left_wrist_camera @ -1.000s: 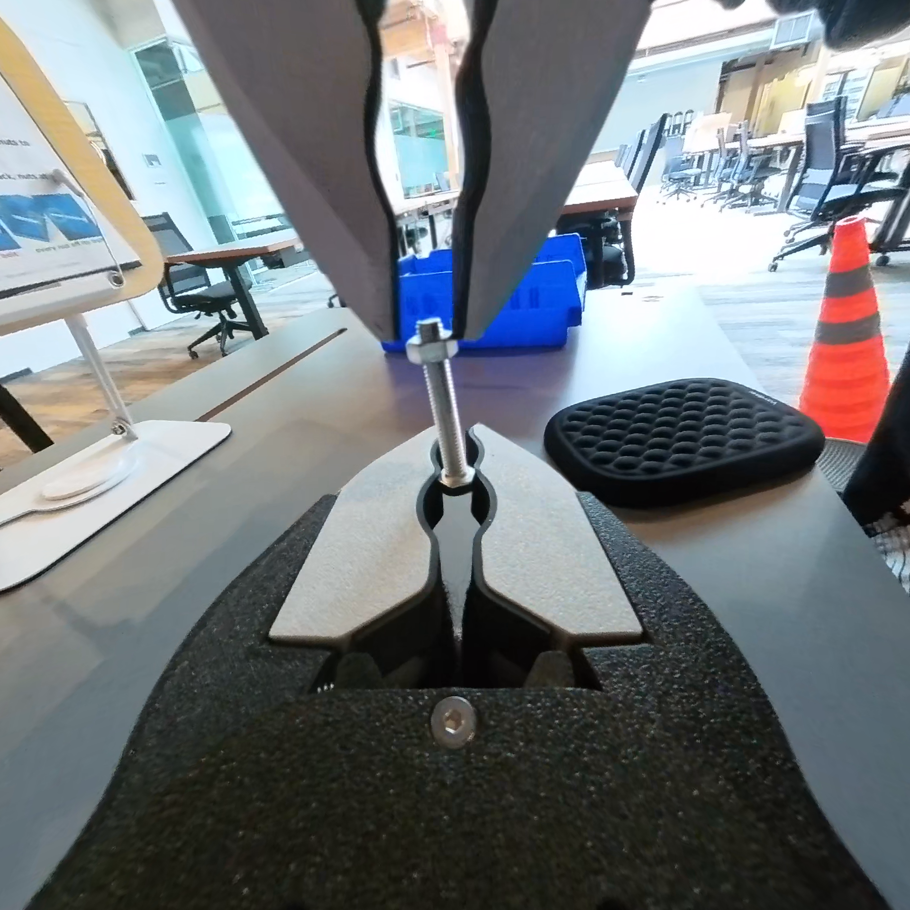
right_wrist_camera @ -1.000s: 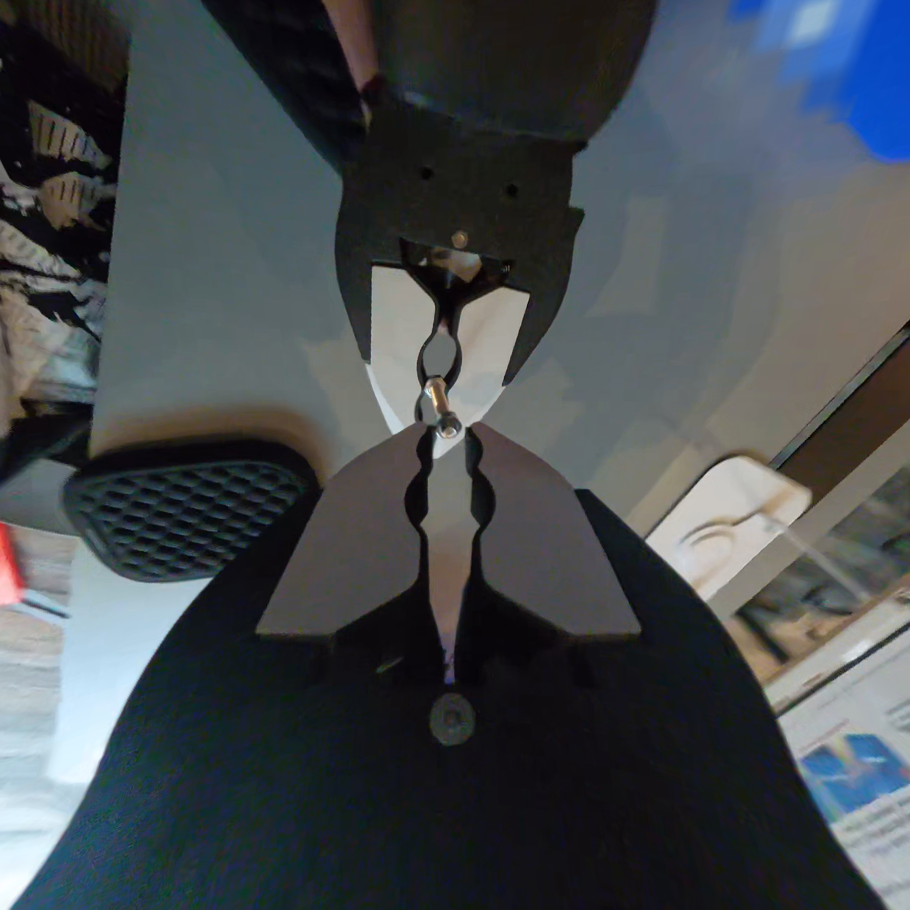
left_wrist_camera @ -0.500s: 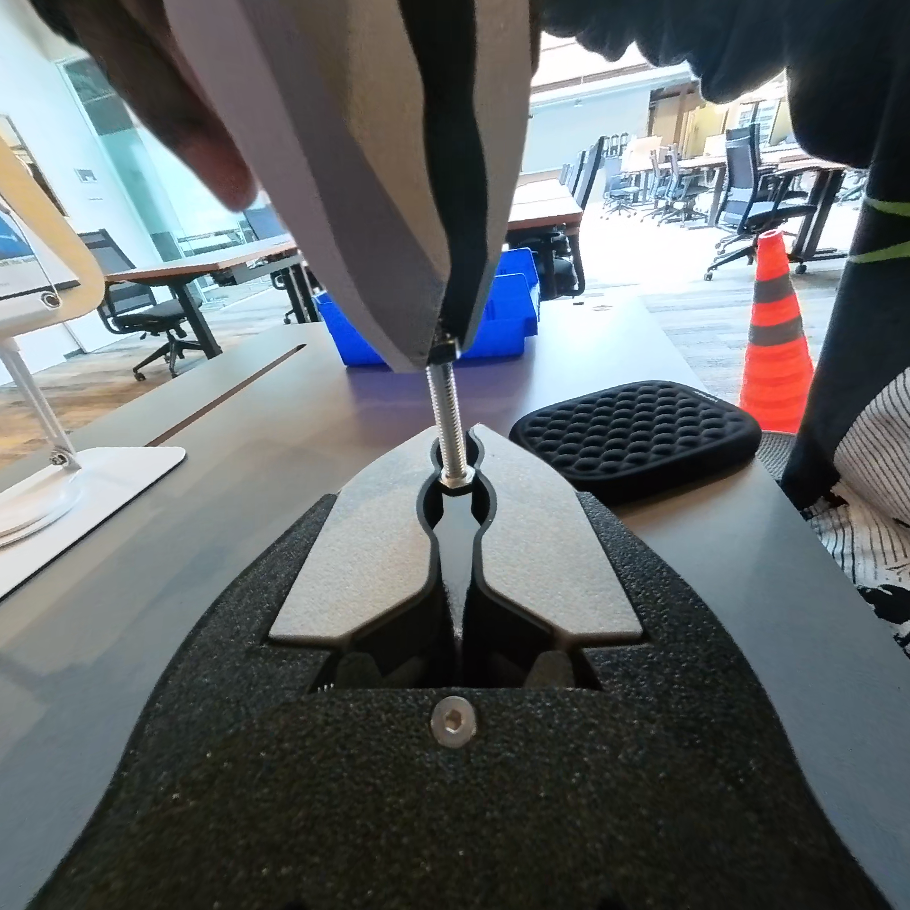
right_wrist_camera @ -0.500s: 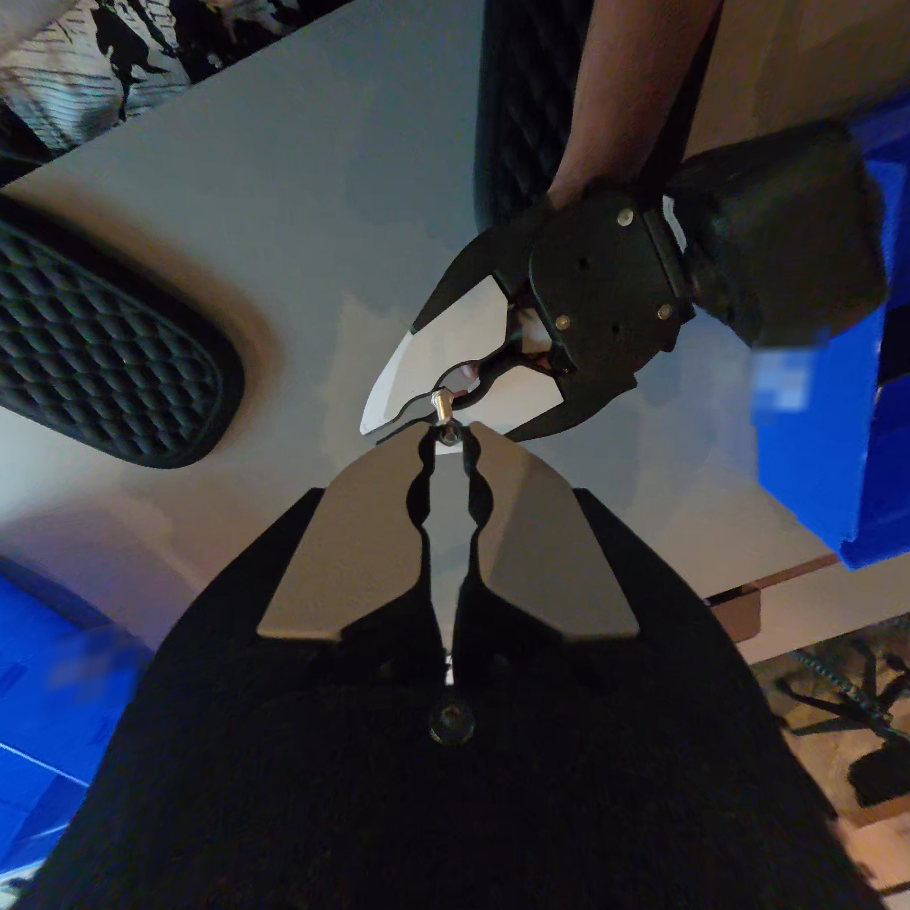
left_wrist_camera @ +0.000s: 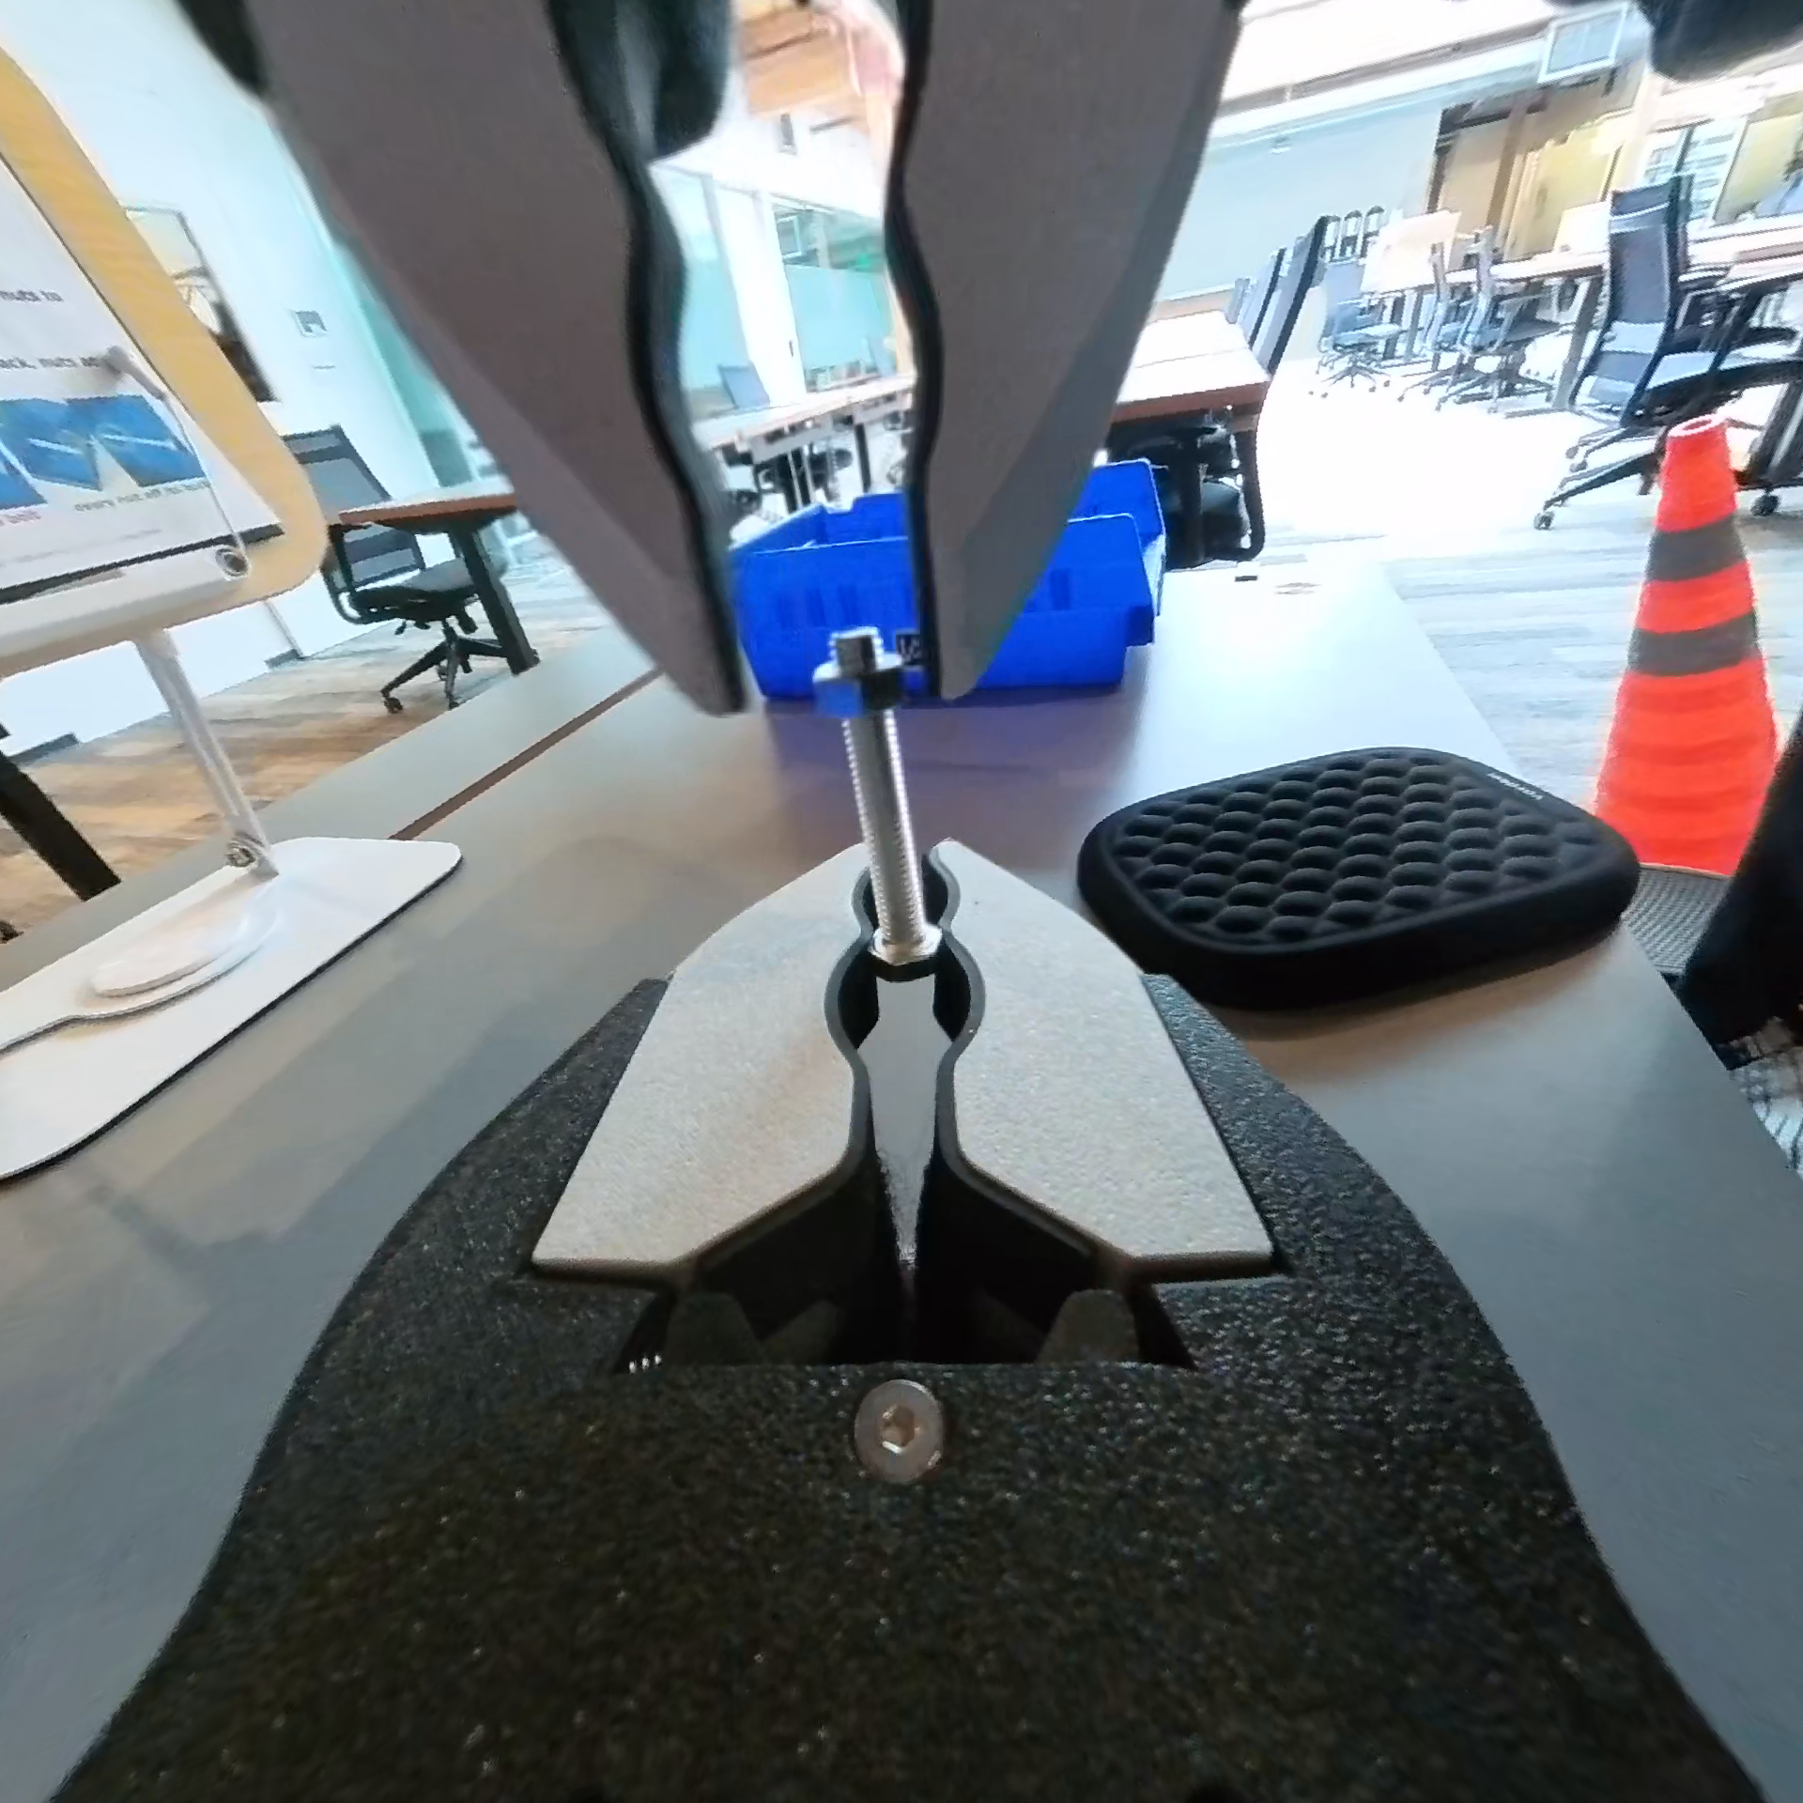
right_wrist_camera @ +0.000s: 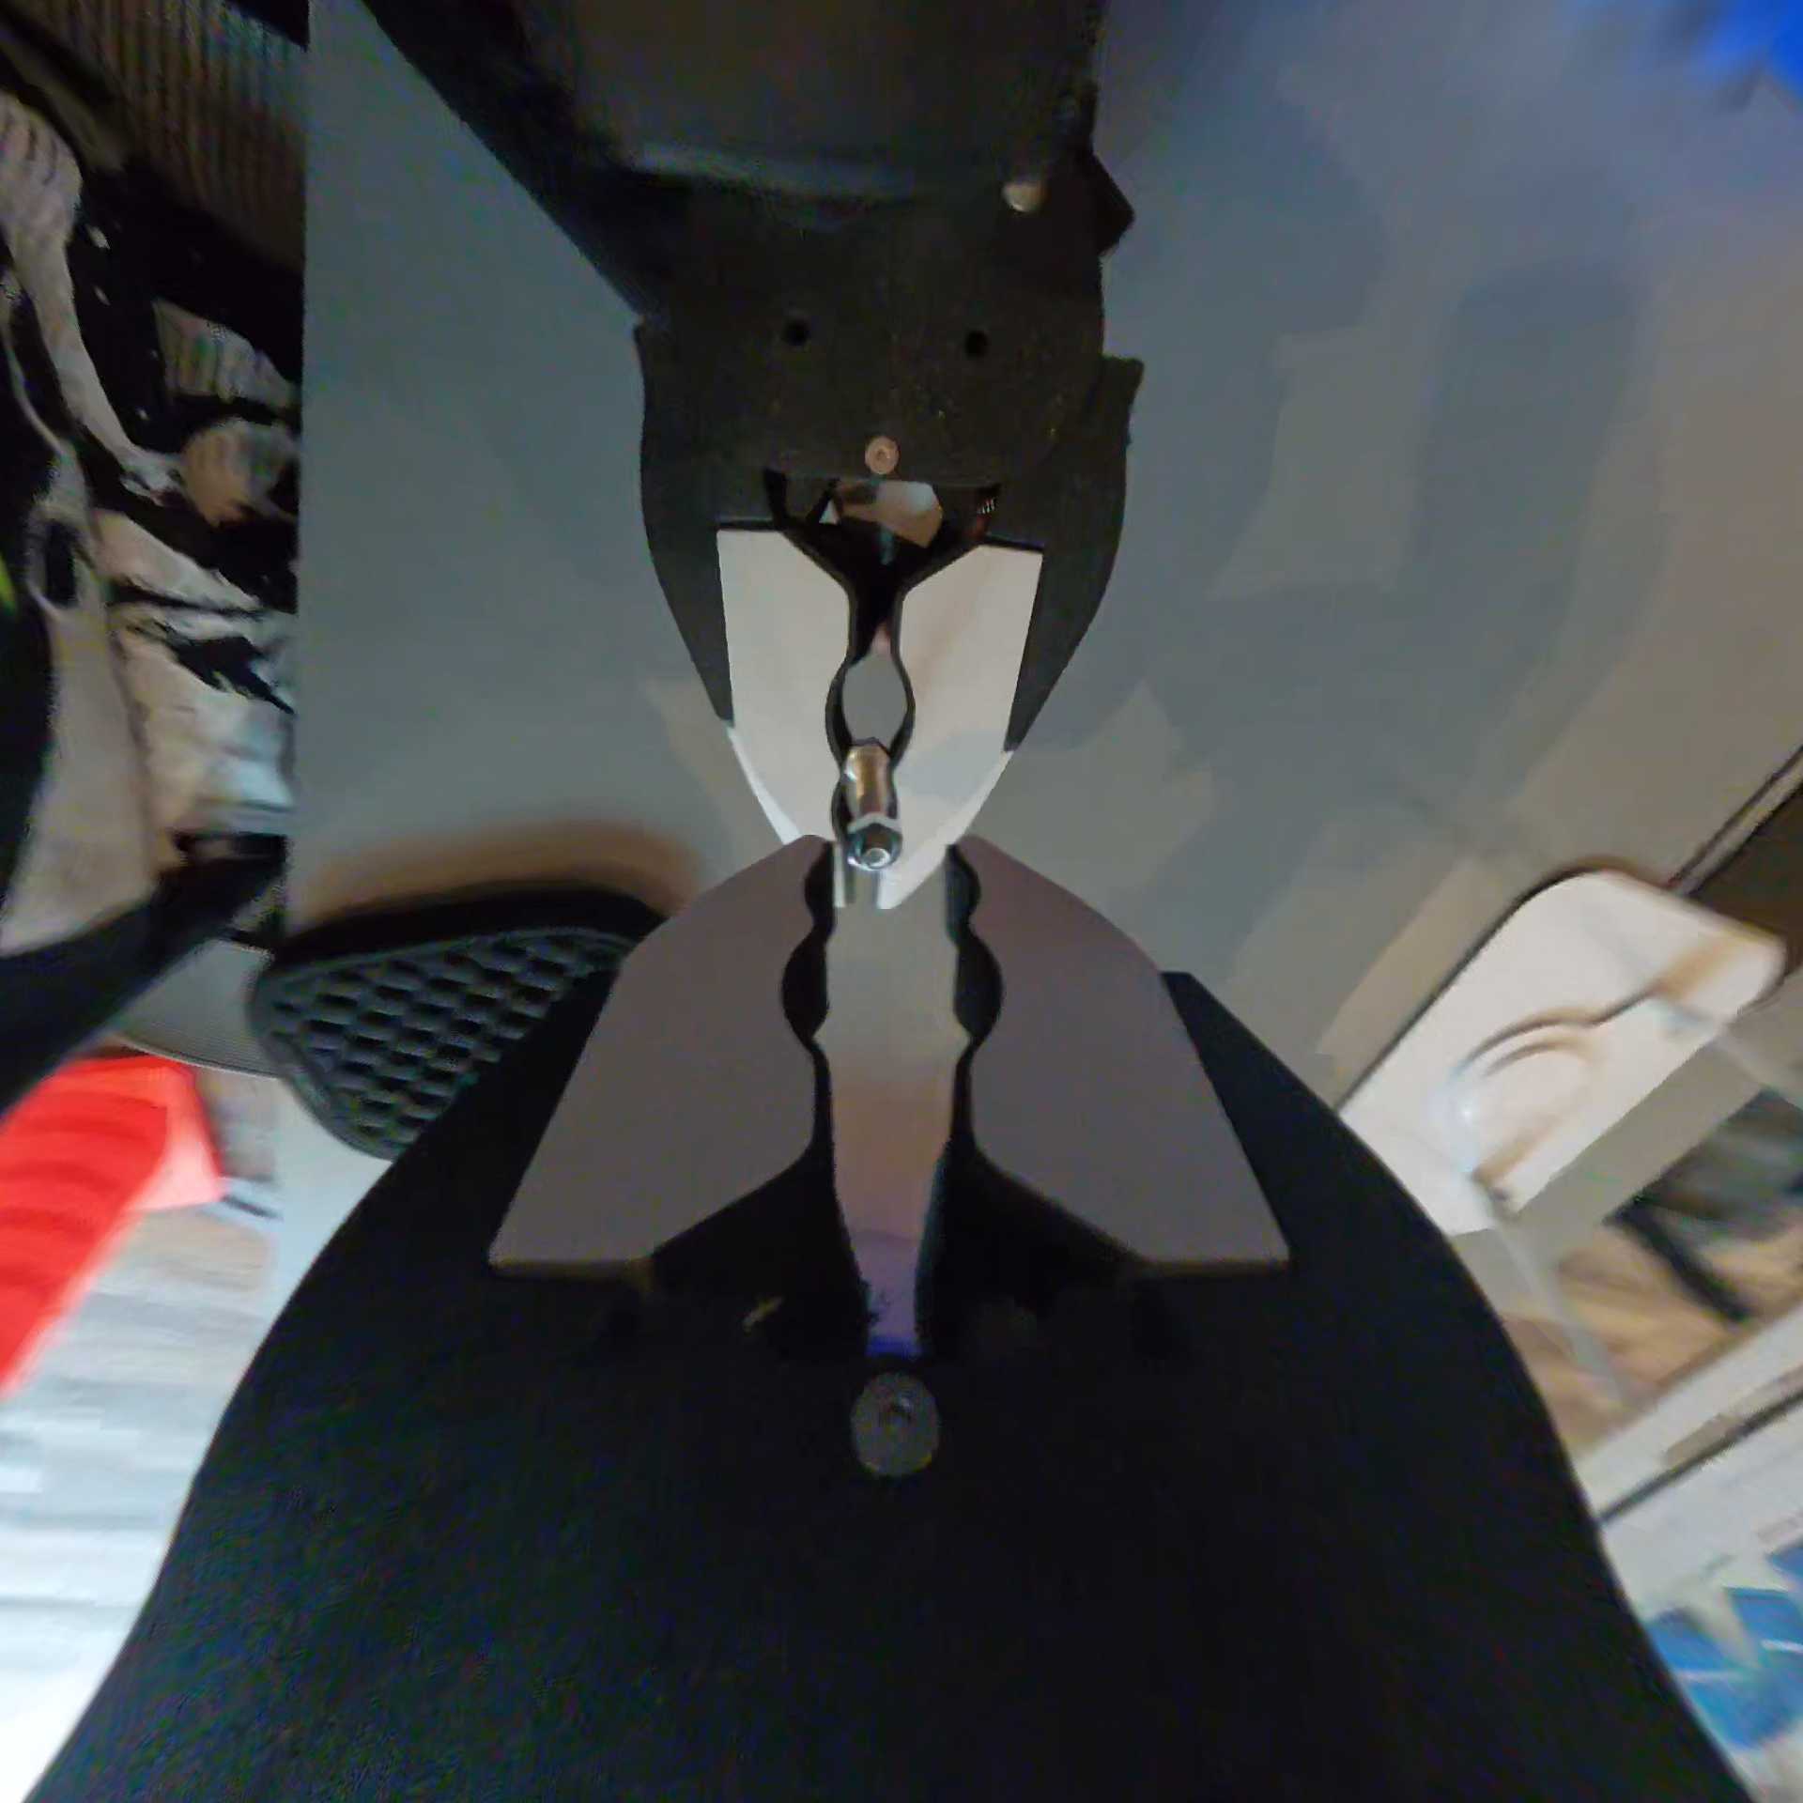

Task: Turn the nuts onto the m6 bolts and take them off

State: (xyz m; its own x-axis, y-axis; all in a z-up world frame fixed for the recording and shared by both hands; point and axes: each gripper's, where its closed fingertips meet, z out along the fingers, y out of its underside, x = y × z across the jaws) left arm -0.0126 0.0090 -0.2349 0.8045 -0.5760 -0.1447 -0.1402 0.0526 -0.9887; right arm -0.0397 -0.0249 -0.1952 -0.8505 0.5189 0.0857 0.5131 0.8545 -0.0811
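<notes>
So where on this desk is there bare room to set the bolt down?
Bare desk lies between the white stand base and the left tool, and in front of the blue bins. A narrower strip runs between the bins and the black honeycomb pad. The middle is crowded: the bolt stands there with the right tool above it.

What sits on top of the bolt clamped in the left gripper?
A hex nut is threaded near the tip of the bolt, a short stub of thread showing above it. The right gripper hangs over it, fingers apart, not pressing the nut. The bolt's head is hidden inside the left gripper.
</notes>
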